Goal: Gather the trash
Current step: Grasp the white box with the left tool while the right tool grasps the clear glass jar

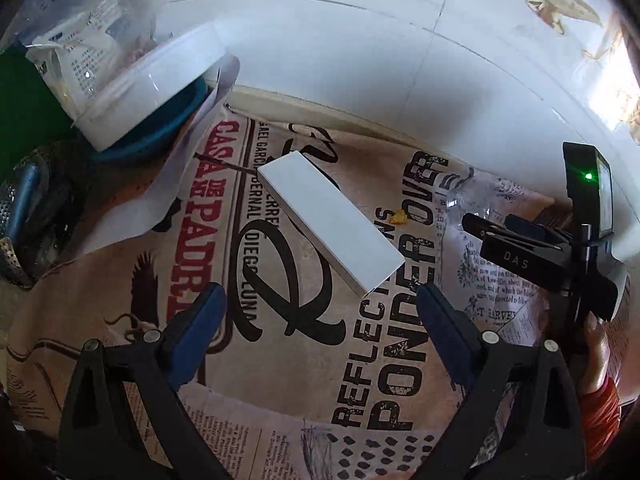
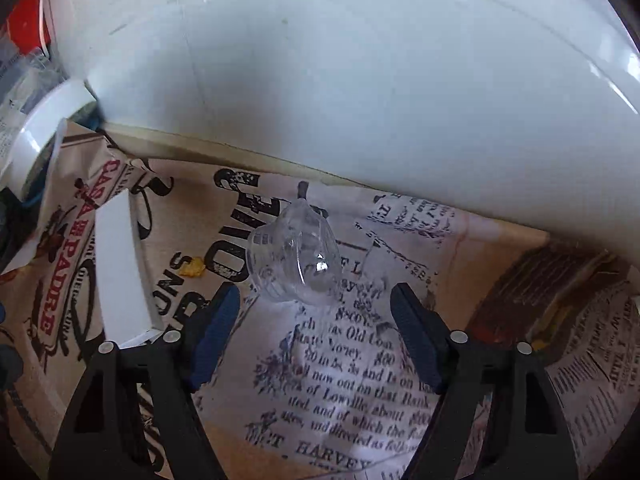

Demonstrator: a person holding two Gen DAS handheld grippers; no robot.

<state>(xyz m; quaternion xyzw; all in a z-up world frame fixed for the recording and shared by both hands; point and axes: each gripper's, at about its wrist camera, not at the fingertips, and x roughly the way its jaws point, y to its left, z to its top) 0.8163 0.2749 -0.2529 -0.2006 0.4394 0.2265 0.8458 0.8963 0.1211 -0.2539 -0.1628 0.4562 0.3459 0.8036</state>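
With nothing yet picked up, the left claw (image 1: 320, 312) is hanging open over the white box (image 1: 330, 222) on the table (image 1: 280, 380) while the right claw (image 2: 316, 312) is gaping empty just short of the crumpled clear plastic (image 2: 294, 254), a yellow scrap (image 2: 192, 268) lying between them.

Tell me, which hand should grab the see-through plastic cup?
Probably the right. The right gripper stands open with the clear plastic cup just ahead of its fingers; the left gripper faces the white box.
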